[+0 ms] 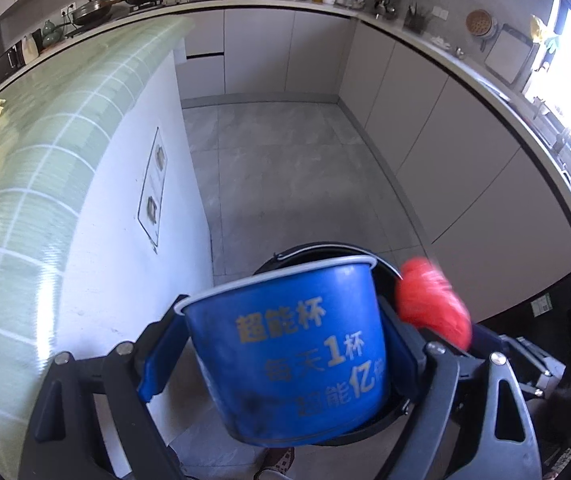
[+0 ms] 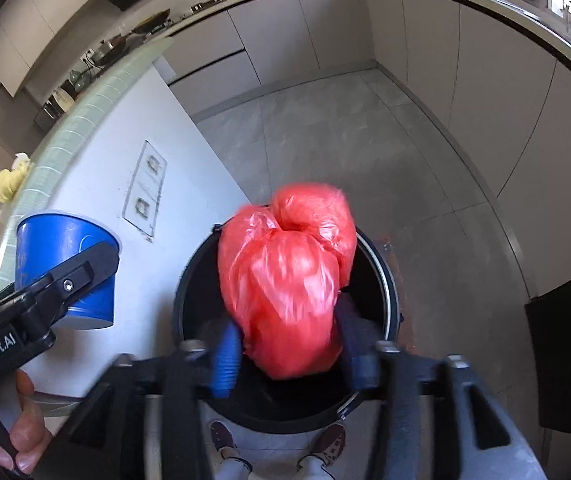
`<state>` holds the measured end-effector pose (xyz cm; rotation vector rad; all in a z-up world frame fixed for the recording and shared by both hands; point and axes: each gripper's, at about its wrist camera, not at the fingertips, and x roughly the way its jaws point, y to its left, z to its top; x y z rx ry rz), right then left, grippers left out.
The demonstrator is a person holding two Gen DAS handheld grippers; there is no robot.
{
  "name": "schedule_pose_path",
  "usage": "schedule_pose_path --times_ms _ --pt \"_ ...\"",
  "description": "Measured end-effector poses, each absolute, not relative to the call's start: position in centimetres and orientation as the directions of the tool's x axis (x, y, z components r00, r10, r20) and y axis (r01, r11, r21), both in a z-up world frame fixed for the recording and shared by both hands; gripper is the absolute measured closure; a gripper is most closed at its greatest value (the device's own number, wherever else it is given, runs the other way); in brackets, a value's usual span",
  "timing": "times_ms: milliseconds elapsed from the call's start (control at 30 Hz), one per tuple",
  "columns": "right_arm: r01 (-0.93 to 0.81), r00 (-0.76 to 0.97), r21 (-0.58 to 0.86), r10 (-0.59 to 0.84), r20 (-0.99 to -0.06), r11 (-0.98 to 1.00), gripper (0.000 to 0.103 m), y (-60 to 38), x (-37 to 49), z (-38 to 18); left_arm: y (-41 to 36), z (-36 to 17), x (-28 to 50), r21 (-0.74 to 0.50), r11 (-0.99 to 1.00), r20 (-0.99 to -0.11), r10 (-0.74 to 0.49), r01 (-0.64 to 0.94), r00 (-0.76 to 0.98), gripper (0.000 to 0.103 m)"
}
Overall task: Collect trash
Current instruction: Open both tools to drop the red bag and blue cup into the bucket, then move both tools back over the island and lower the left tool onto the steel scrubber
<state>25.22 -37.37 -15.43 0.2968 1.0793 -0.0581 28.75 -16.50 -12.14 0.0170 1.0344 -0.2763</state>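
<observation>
Red crinkled plastic bag [image 2: 285, 280], knotted, glossy, bulging

A blue cup [image 1: 289, 364] with yellow-and-white lettering, a red bag [image 2: 289, 284], a black bin [image 2: 385, 280], a green gridded countertop [image 1: 37, 152].

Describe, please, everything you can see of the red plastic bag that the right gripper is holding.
The red plastic bag is thin, glossy, crinkled film, bunched into a full, rounded bundle with a knot-like gather near its top. The right gripper clamps its lower end between blue-padded fingers, holding it over the open black bin. Its edges look motion-blurred. From the left wrist view it shows beside the blue bucket, apparently not touching it.
</observation>
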Motion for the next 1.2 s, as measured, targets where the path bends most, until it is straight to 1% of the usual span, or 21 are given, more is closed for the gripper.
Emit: schedule_pose_path --times_ms 33,167,333,433,633,800,900,1033,1200 --pt "0.192 0.476 0.199 0.087 -0.875 0.961 0.027 -37.5 25.4 -15.5 -16.7 -12.3 28.9 -0.114 0.966 -0.854 -0.215 0.232 0.474 0.015" --pt "0.203 0.482 0.194 0.075 -0.873 0.960 0.026 -37.9 25.7 -15.3 -17.7 -12.8 29.3 -0.123 0.965 -0.867 -0.218 0.231 0.448 0.015" --pt "0.256 0.519 0.182 0.024 -0.854 0.950 0.026 -39.2 24.5 -14.1 -19.4 -12.9 29.6 -0.096 0.964 -0.880 -0.199 0.249 0.432 0.014" --pt "0.294 0.536 0.175 -0.011 -0.844 0.940 0.026 -40.2 23.6 -13.4 -20.0 -12.7 30.0 -0.076 0.968 -0.885 -0.177 0.240 0.431 0.012" --pt "0.373 0.562 0.171 -0.076 -0.823 0.912 0.027 -41.3 22.1 -12.0 -20.1 -11.4 29.7 -0.077 0.964 -0.869 -0.190 0.254 0.456 0.010" --pt "0.377 0.563 0.167 -0.082 -0.822 0.911 0.027 -40.8 21.7 -11.4 -19.3 -9.7 29.1 -0.068 0.963 -0.849 -0.194 0.262 0.491 0.010" --pt "0.375 0.564 0.167 -0.081 -0.822 0.912 0.027 -40.2 21.5 -11.0 -18.2 -8.2 28.9 -0.087 0.964 -0.840 -0.206 0.250 0.501 0.010" --pt "0.382 0.592 0.192 -0.079 -0.802 0.904 0.027 -39.1 21.3 -9.0 -16.1 -5.4 28.5 -0.099 0.964 -0.816 -0.221 0.248 0.534 0.010" --pt "0.335 0.639 0.200 -0.066 -0.766 0.921 0.027 -35.4 21.6 -5.7 -11.8 -2.4 28.1 -0.101 0.970 -0.780 -0.216 0.223 0.587 0.010"
